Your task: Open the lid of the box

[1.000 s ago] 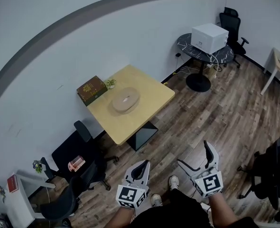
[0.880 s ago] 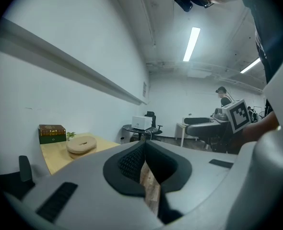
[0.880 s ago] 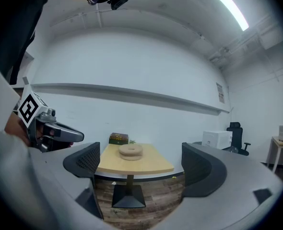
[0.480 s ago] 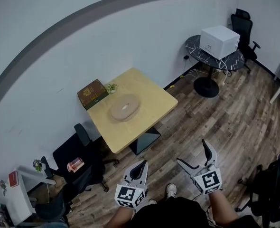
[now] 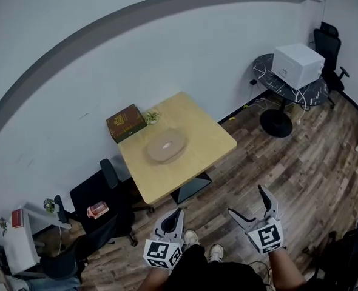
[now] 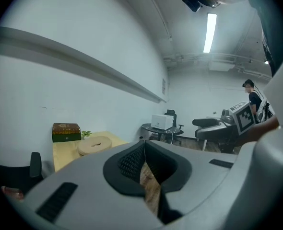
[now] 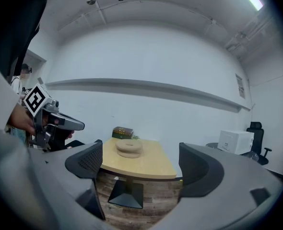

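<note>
A dark brown and green box (image 5: 126,123) with its lid down sits at the far left corner of the light wooden table (image 5: 209,139), against the wall; it also shows small in both gripper views (image 6: 66,132) (image 7: 123,132). Both grippers are held well short of the table, over the floor. My left gripper (image 5: 175,217) has its jaws together with nothing in them (image 6: 144,147). The jaws of my right gripper (image 5: 247,202) stand wide and are closing slightly, with only air between them (image 7: 140,155).
A round wooden disc (image 5: 165,145) lies mid-table beside a tiny plant (image 5: 151,116). Black office chairs (image 5: 103,193) stand left of the table. A round dark table (image 5: 276,77) carries a white appliance (image 5: 297,64). A person (image 6: 253,99) stands far back.
The view has swung left, so the table and the far round table sit further right in the head view. Both grippers show a little lower in it. Their jaws look unchanged.
</note>
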